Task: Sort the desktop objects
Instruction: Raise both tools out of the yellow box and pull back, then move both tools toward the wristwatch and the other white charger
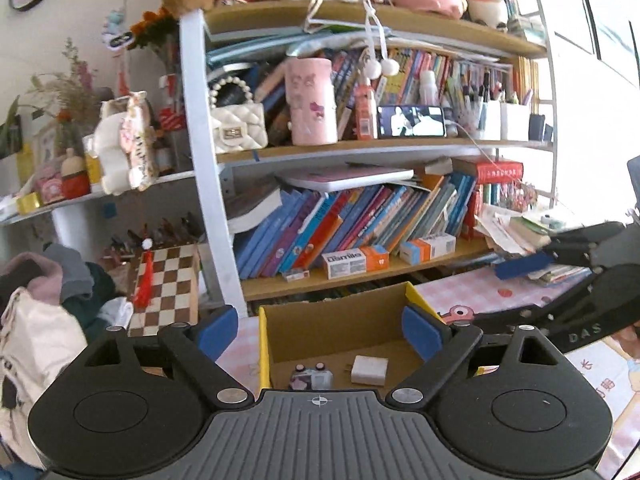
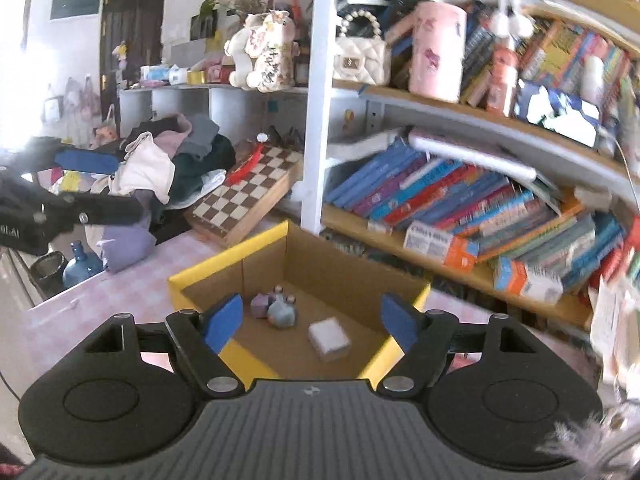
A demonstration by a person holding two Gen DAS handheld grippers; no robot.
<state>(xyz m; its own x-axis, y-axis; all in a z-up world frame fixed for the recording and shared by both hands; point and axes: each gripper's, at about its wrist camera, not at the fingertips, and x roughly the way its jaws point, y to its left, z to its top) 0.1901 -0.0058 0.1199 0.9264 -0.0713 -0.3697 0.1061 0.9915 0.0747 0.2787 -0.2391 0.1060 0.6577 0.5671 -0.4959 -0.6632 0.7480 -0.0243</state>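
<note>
A cardboard box with yellow edges (image 1: 264, 344) stands on the pink checked tabletop below the bookshelf. In it lie a white charger block (image 1: 370, 370) and a small toy figure (image 1: 312, 376). My left gripper (image 1: 320, 332) hovers over the box's near side, open, with nothing between its blue pads. In the right wrist view the same box (image 2: 228, 258) holds the white block (image 2: 330, 338) and a blue-grey and purple toy (image 2: 280, 312). My right gripper (image 2: 311, 322) is open and empty above the box's near rim. Each gripper shows at the edge of the other's view: right gripper (image 1: 532, 256), left gripper (image 2: 112, 186).
A crowded bookshelf (image 1: 360, 276) rises right behind the box, with small medicine cartons (image 1: 354, 262) on its lowest board. A chessboard (image 2: 248, 196) leans left of the box beside a heap of clothes (image 2: 160, 160). Loose papers (image 1: 516, 232) are piled at the right.
</note>
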